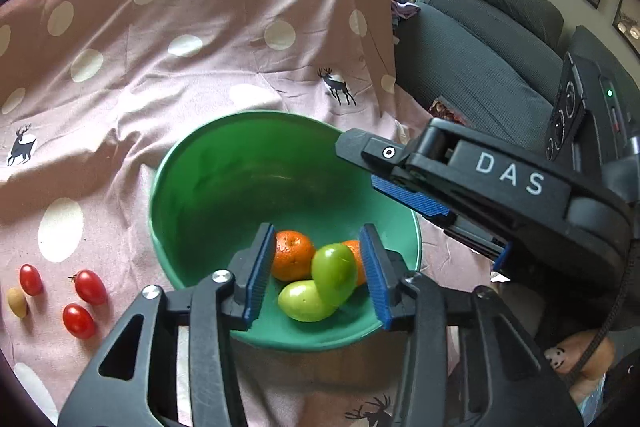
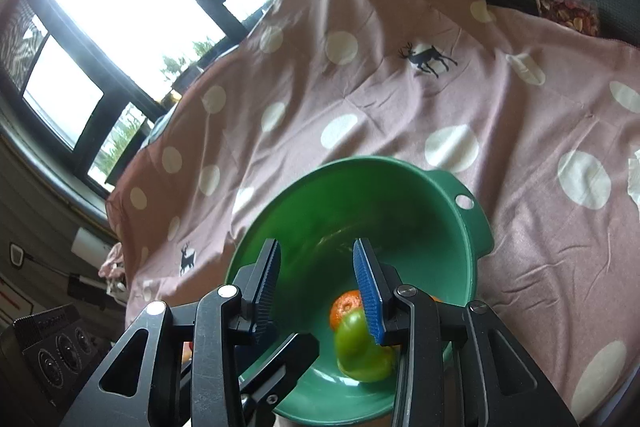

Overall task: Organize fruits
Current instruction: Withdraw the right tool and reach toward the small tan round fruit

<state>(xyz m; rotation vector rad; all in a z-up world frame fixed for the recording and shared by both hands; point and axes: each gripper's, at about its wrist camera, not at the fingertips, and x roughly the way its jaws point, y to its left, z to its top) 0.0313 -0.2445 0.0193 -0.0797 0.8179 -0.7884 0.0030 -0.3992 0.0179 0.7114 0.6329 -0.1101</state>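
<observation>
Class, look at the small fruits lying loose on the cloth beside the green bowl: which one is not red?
The small yellowish fruit at the far left edge. The three cherry tomatoes beside it are glossy red; it alone is pale yellow-tan.

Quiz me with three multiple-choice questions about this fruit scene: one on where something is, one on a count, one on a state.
1. Where do the loose red tomatoes lie?
A. in the green bowl
B. on the spotted cloth beside the bowl
C. on the sofa

2. How many green fruits are in the green bowl?
A. one
B. two
C. four

3. How is the left gripper?
A. open over the bowl, holding nothing
C. shut on a tomato
B. shut on an orange

Answers: 1 B, they rest on the spotted cloth to the bowl's left; 2 B, two green fruits lie by the oranges; 3 A, its pads stand apart, touching no fruit.
</observation>
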